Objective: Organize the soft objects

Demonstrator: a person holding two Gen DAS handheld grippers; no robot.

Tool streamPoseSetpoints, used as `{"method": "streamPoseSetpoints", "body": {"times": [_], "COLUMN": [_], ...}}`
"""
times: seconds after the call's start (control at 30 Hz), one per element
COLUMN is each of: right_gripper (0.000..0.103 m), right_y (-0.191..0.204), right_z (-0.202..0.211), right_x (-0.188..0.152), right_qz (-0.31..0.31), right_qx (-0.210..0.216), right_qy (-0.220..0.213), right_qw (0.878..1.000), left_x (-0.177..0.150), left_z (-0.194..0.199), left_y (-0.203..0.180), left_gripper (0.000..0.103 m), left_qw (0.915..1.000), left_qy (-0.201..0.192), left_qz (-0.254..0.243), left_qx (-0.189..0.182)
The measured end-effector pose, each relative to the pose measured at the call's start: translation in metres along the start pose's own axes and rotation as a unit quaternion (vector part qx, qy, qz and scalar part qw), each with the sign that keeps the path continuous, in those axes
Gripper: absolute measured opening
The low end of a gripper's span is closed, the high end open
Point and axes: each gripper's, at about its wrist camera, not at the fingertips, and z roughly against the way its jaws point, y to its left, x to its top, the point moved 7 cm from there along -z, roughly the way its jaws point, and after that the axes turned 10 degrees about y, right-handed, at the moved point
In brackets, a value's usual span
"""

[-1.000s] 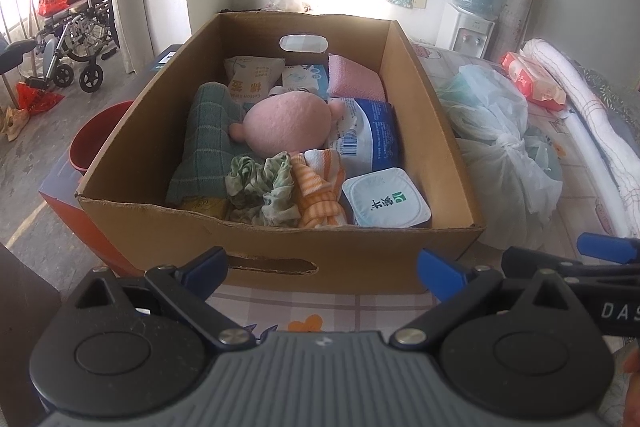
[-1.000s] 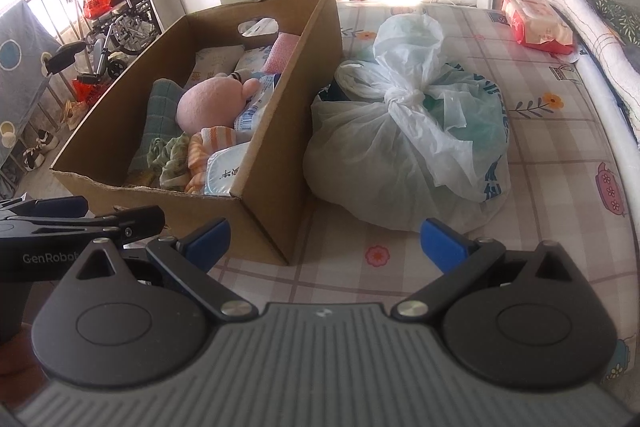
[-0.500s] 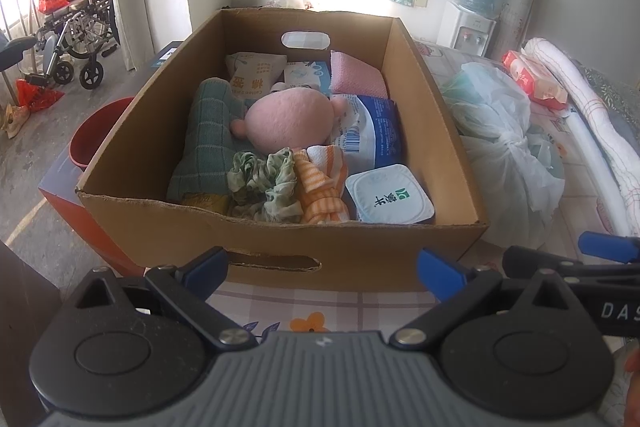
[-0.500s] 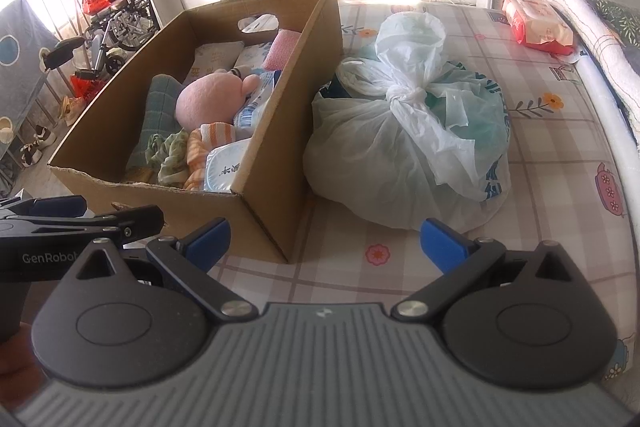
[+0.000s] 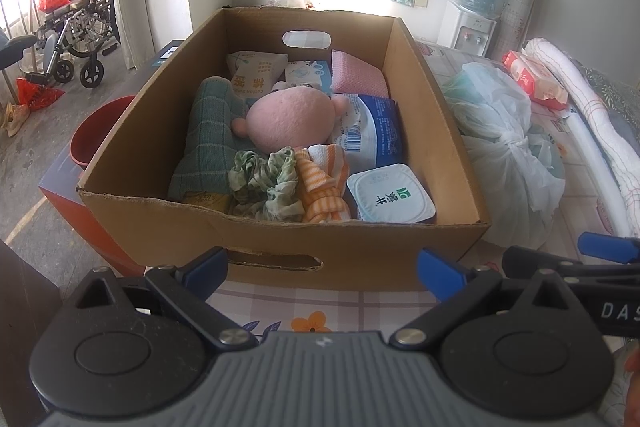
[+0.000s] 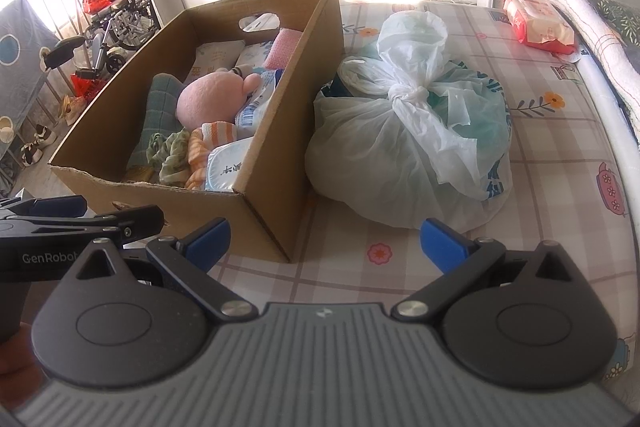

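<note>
hovering short of the box (image 5: 280, 243), left gripper (image 5: 322, 265) spread wide, holding nothing. right gripper (image 6: 324, 237) likewise wide apart and empty, over the checked sheet (image 6: 560, 163). box packed: pink plush (image 5: 290, 119) centre, green towel (image 5: 208, 143) at 9 o'clock, striped cloth (image 5: 320, 183) and white tub (image 5: 390, 193) at 5 o'clock. tied bag (image 6: 412, 147) touches the box at 3 o'clock.

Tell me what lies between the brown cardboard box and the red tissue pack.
A knotted white plastic bag, resting against the brown cardboard box, with bare checked sheet beyond it before the red tissue pack; the right wrist view shows this.
</note>
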Motion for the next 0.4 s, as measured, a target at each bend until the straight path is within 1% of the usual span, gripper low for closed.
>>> {"method": "streamPoseSetpoints", "body": {"times": [0.4], "right_gripper": [0.102], "right_y": [0.0004], "right_z": [-0.0002], "right_x": [0.0], "right_qz": [0.0], "right_qx": [-0.001], "right_qy": [0.0], "right_qw": [1.0], "left_x": [-0.0014], "left_z": [-0.0006], "left_y": [0.0012], "left_gripper": [0.102], "left_qw": [1.0], "left_qy": [0.002], "left_qz": [0.001], "left_qx": [-0.002]}}
